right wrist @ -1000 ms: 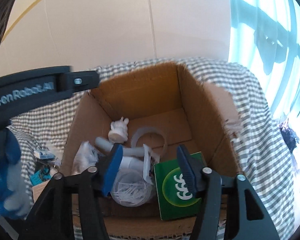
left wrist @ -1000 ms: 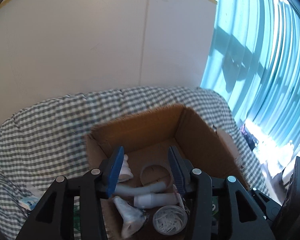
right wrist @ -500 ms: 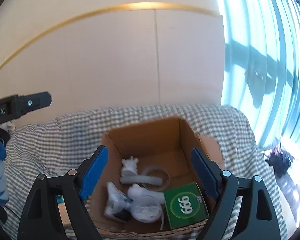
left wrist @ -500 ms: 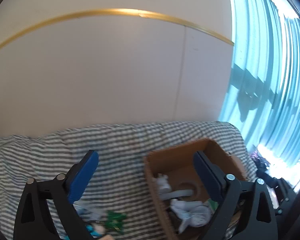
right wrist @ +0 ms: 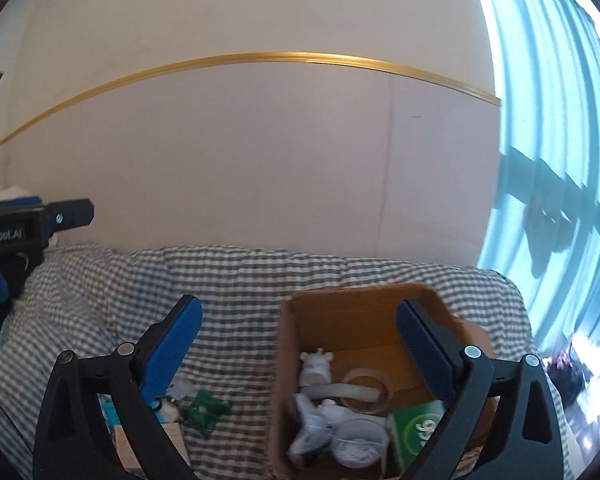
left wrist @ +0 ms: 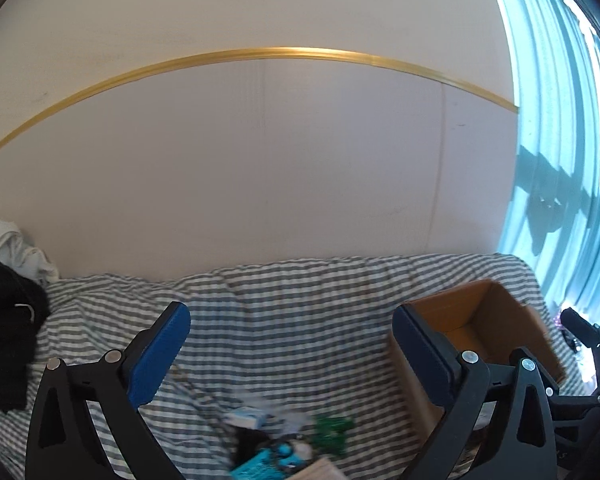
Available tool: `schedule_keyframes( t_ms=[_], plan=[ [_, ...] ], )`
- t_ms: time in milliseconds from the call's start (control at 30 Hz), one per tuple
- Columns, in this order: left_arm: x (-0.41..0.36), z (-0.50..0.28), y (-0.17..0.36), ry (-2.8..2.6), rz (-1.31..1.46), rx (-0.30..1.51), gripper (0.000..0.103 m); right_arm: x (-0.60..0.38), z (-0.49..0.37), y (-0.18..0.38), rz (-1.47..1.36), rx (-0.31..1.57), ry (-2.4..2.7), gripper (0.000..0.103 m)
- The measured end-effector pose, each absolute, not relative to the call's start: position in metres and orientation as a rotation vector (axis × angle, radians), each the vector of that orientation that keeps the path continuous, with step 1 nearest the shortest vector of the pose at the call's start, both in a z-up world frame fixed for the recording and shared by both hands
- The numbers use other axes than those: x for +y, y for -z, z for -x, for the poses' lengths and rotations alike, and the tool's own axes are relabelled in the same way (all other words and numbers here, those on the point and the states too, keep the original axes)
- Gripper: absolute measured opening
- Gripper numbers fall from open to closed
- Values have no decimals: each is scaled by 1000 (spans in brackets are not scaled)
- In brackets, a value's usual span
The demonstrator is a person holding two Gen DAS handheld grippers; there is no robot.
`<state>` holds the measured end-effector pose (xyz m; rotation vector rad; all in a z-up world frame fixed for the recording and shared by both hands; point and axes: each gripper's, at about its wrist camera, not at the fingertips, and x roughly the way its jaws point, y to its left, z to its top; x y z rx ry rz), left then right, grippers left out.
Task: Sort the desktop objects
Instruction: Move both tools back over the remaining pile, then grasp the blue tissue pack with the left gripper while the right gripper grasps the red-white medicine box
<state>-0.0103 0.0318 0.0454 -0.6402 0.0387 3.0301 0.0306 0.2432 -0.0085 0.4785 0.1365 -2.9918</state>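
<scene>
Both jaws have just been opening: the left gripper (left wrist: 290, 354) and right gripper (right wrist: 300, 346) stand wide, with nothing between them. In the cardboard box (right wrist: 364, 304), right on the checked cloth (right wrist: 240, 280), a white tube (right wrist: 340, 391), perhaps blurred, lies left-to-right.

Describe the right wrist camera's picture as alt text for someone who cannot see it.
An open cardboard box on a checked cloth holds a white figurine, a tape roll and a green packet. The right gripper frames the view, jaws wide apart and empty. Small items lie on the cloth left of the box.
</scene>
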Motion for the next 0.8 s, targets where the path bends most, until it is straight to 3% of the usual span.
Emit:
schedule_keyframes(
  t_ms=[400,800],
  plan=[
    [-32,33,23,-3043,902,-57,103,190,-17,53,-600,226,2799,102],
    [-51,77,108,-2923,1243,26,103,136,-5,127,-852,224,2561,102]
  ],
)
